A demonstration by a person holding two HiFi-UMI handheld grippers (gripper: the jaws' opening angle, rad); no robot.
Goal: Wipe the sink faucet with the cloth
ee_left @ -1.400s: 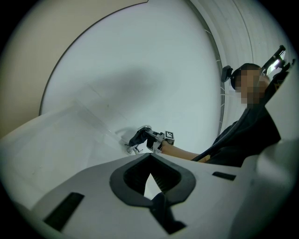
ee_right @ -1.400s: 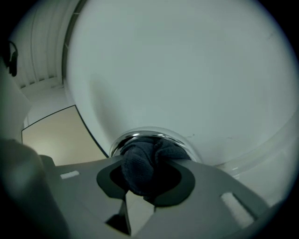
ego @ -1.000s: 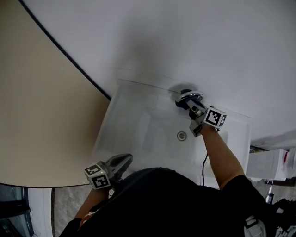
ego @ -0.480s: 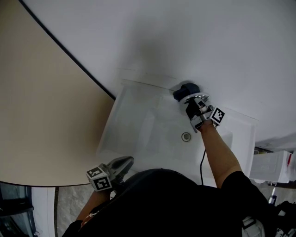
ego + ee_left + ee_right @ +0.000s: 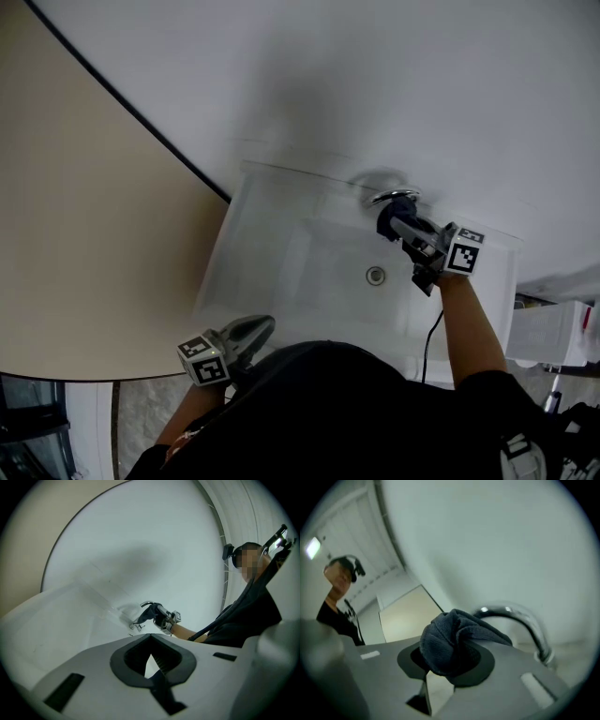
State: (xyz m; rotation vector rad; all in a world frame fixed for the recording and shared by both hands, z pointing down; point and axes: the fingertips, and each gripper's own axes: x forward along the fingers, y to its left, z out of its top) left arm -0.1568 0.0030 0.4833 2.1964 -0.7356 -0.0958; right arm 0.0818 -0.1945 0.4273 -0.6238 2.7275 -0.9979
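My light is dim and even; a soft shadow smudges the white wall (image 5: 309, 103) toward twelve o'clock. Both gripper views bend into black corners; the curved chrome faucet (image 5: 525, 618) blurs, glinting.

A dark bunched cloth (image 5: 384, 219) is held by the right gripper (image 5: 397, 225) just beside the curved chrome faucet (image 5: 395, 196) at the white rectangular sink's (image 5: 281, 246) far edge.

Dk blue-grey cloth (image 5: 454, 641), chrome faucet (image 5: 520, 617), white sink (image 5: 281, 248), b/w-patterned marker cube (image 5: 466, 251)
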